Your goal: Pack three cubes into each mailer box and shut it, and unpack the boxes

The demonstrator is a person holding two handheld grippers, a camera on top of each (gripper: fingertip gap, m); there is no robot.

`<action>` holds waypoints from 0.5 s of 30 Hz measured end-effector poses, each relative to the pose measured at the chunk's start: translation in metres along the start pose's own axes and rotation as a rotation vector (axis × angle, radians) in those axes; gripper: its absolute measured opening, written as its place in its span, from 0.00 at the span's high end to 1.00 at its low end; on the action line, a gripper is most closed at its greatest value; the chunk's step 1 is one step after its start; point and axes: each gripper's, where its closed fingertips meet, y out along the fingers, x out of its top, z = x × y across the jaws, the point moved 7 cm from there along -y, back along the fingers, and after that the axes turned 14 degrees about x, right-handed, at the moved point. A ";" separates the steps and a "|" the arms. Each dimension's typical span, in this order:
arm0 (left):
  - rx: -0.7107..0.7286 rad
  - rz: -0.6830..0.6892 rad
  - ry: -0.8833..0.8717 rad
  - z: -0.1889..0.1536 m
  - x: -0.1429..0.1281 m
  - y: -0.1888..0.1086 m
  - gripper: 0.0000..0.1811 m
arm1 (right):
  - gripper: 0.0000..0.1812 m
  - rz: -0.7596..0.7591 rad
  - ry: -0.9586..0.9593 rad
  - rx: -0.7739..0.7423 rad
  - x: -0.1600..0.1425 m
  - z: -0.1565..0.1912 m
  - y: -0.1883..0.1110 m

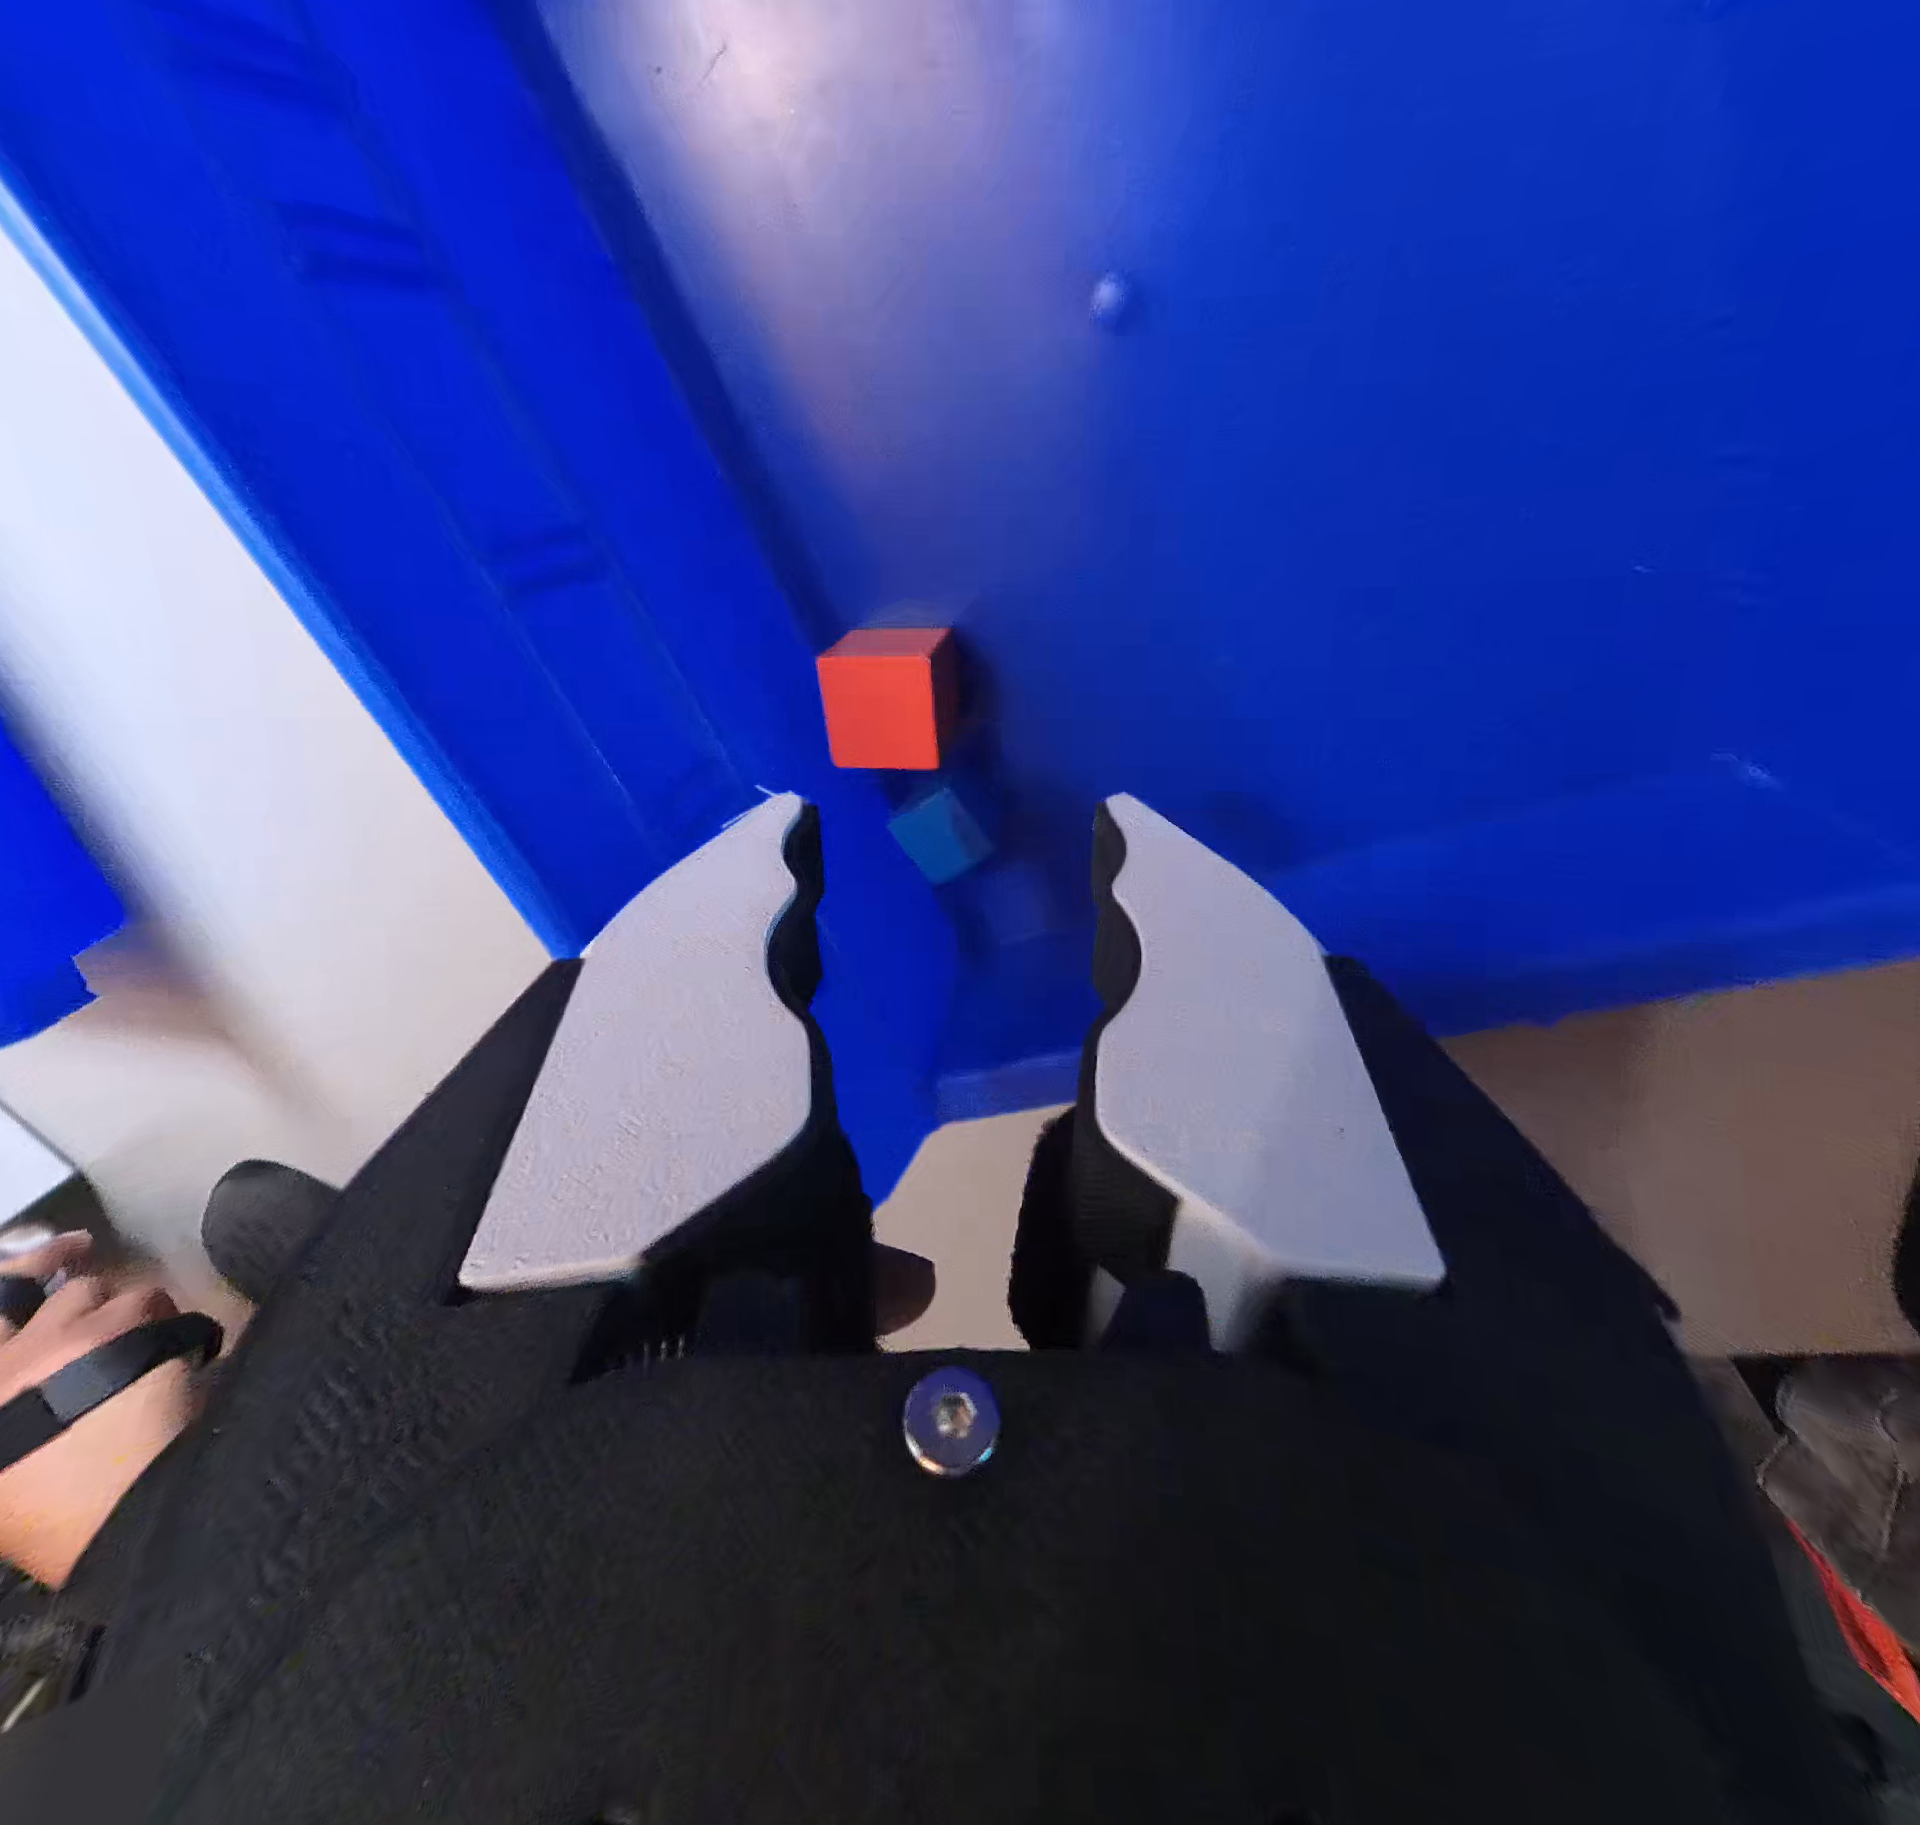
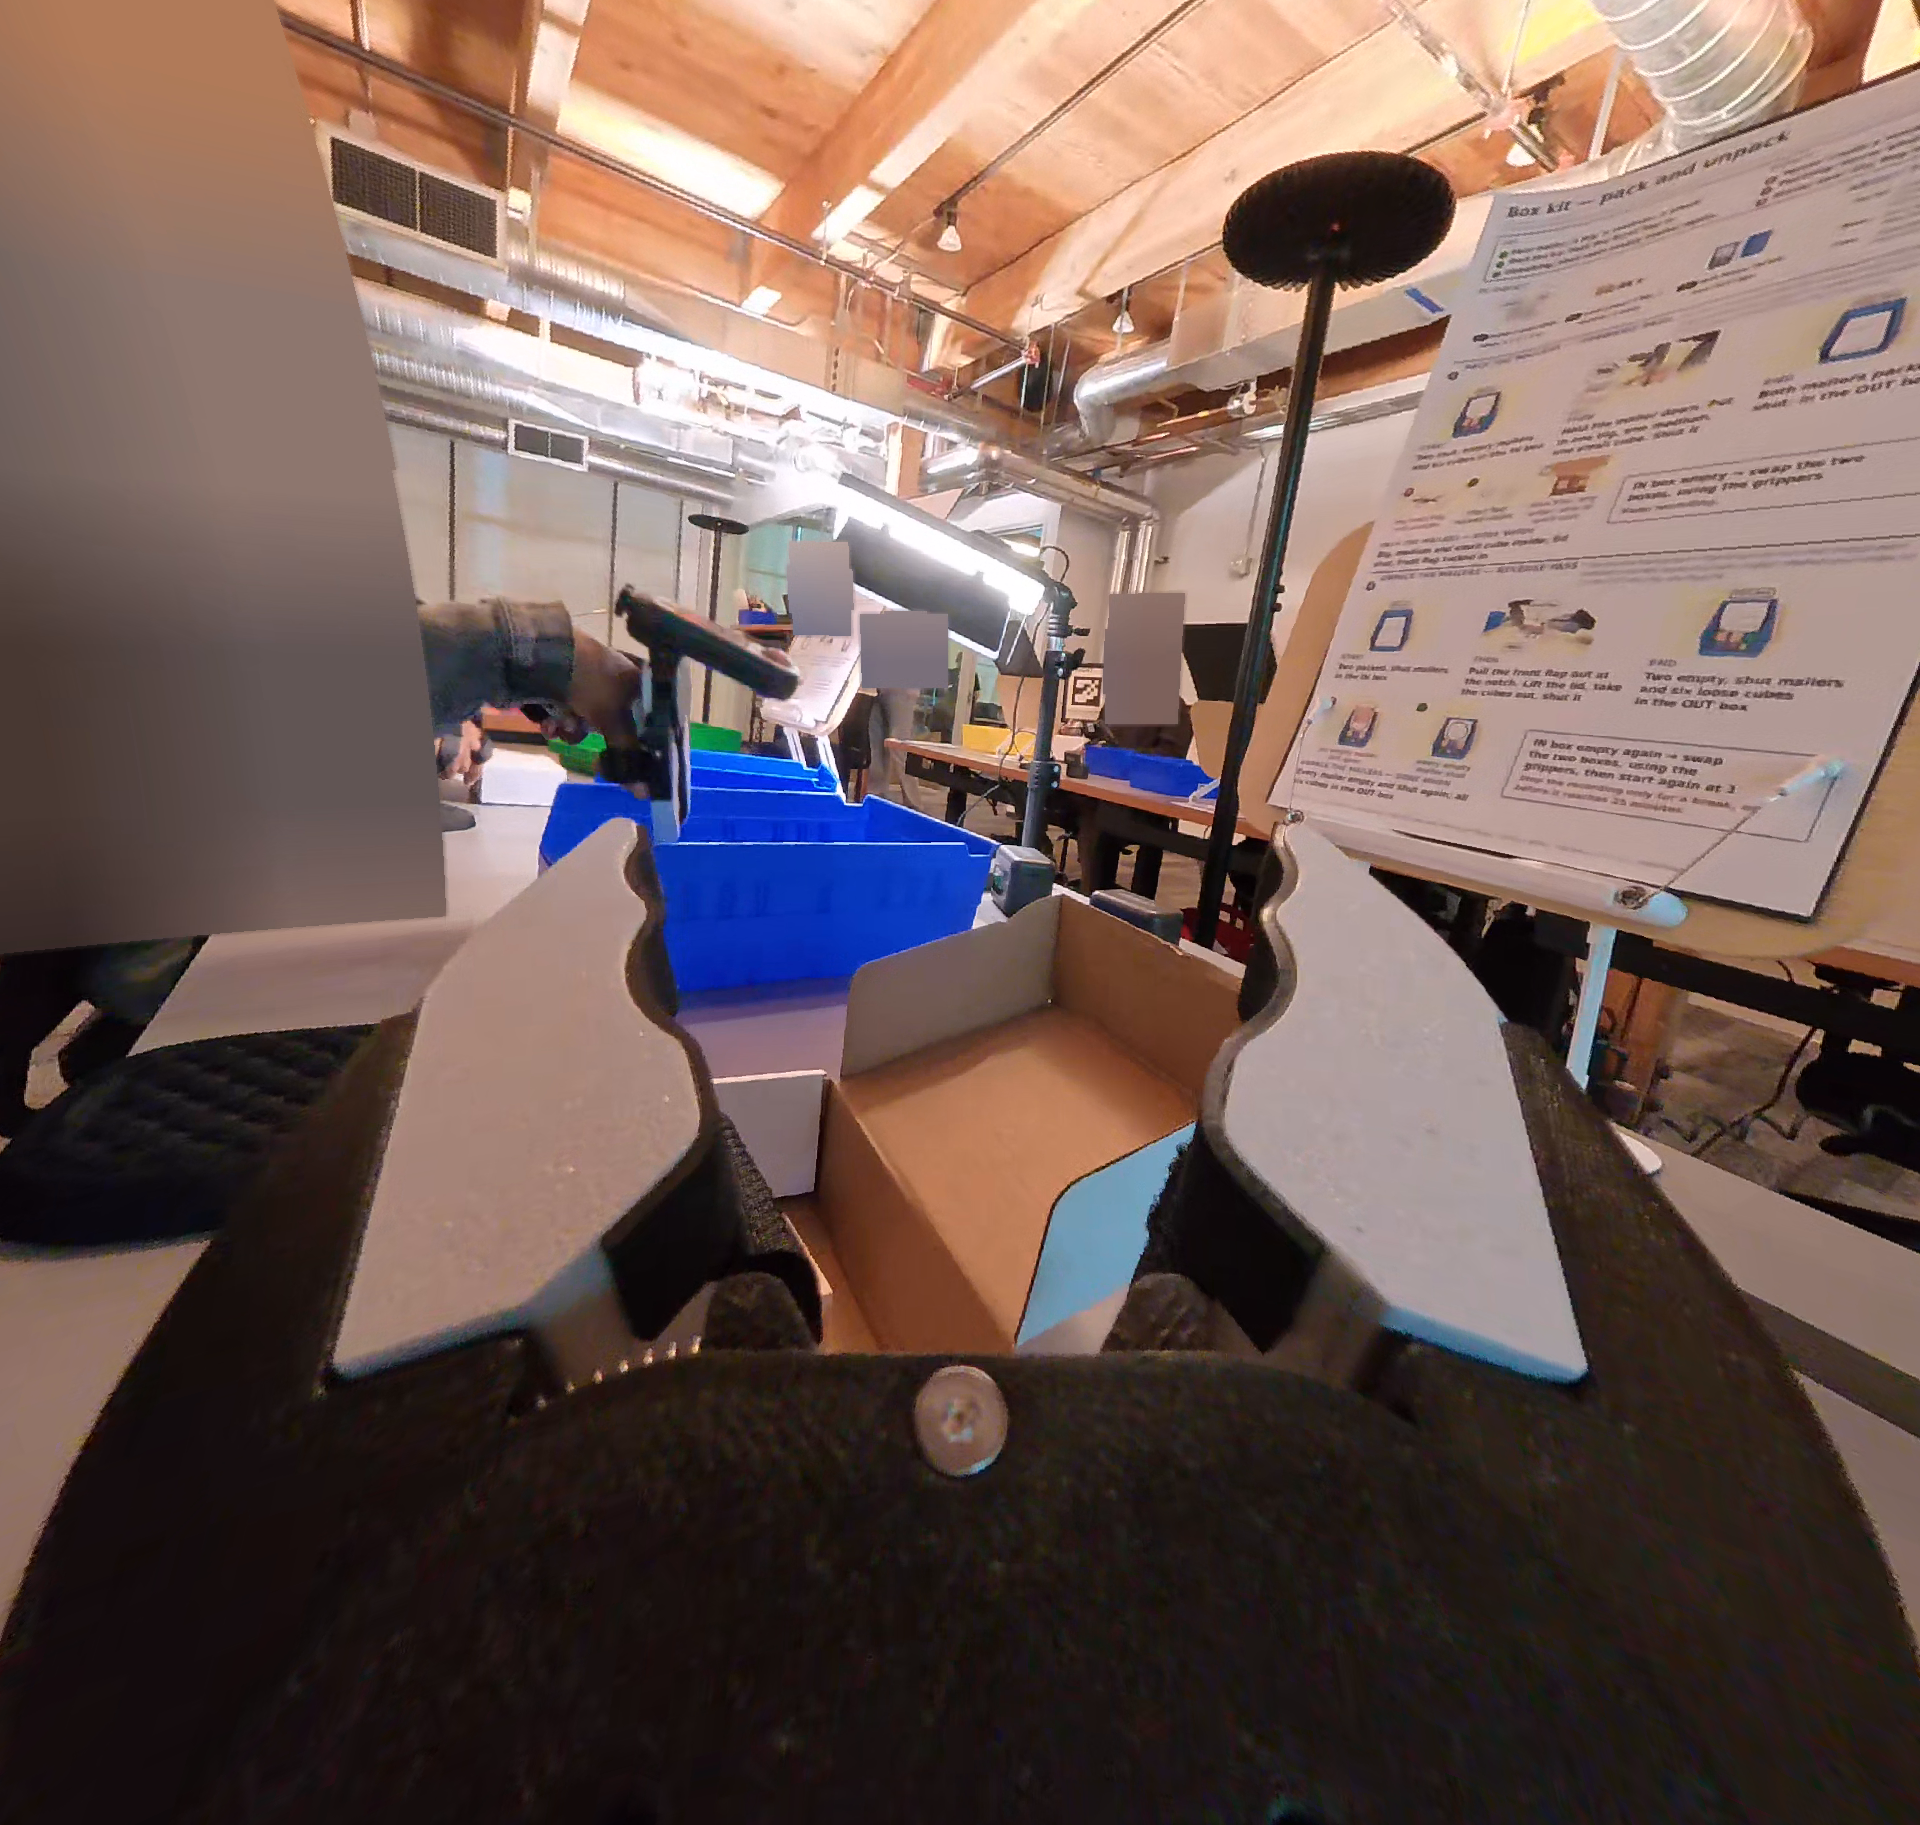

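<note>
In the left wrist view my left gripper [image 1: 956, 819] is open and empty, pointing down into a blue bin [image 1: 1351, 425]. A red cube [image 1: 883, 700] lies in the bin's corner just beyond the fingertips, and a smaller blue cube [image 1: 940, 835] lies between them, lower down. In the right wrist view my right gripper [image 2: 961, 861] is open and empty, its fingers on either side of an open, empty cardboard mailer box [image 2: 997, 1110]. The left gripper [image 2: 665, 726] also shows farther off, held over the blue bin [image 2: 810, 892].
A white table [image 1: 208, 684] carries the bins. More blue bins [image 2: 748, 778] stand behind the first. An instruction sheet on a stand [image 2: 1621, 549] is at the right, with a black pole [image 2: 1278, 580] beside it. A black pad [image 2: 156, 1131] lies at the left. My right fingertips sit around 55 cm from my left ones. The red cube [image 1: 883, 700] is closer to my left gripper, around 4 cm from its tips; the right tips are 55 cm off.
</note>
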 end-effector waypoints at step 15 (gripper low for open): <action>-0.062 0.076 0.042 -0.019 0.011 0.032 0.77 | 0.43 0.018 -0.005 0.021 -0.002 0.002 0.000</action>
